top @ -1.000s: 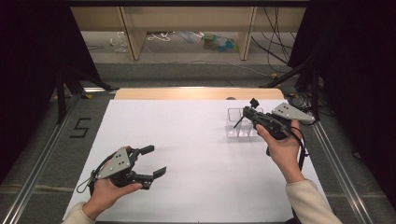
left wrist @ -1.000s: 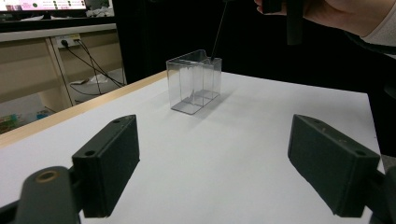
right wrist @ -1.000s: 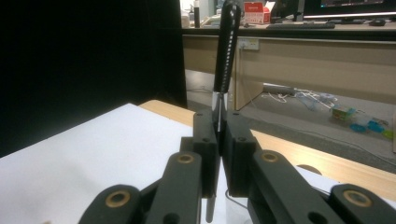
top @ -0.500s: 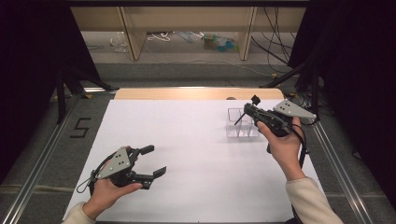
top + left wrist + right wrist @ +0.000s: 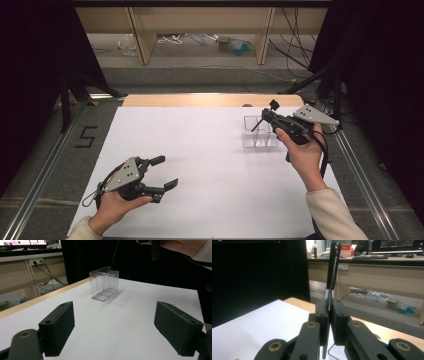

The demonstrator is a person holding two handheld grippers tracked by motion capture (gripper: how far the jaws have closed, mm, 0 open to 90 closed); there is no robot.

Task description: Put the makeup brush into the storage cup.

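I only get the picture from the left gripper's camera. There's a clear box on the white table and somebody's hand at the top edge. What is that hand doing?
Observer: It holds the right gripper, raised over the clear box near the table's far right corner.
Visitor: Is that gripper holding something?
Observer: Yes. In the right gripper view its jaws are shut on a thin tool with a black ridged handle that sticks up above them.
Visitor: And the thin line I see going down into the box?
Observer: Probably that tool's other end; from above, a dark rod slants from the gripper toward the box.
Visitor: Where is my own gripper?
Observer: The left gripper is at the near left, open, well apart from the box.
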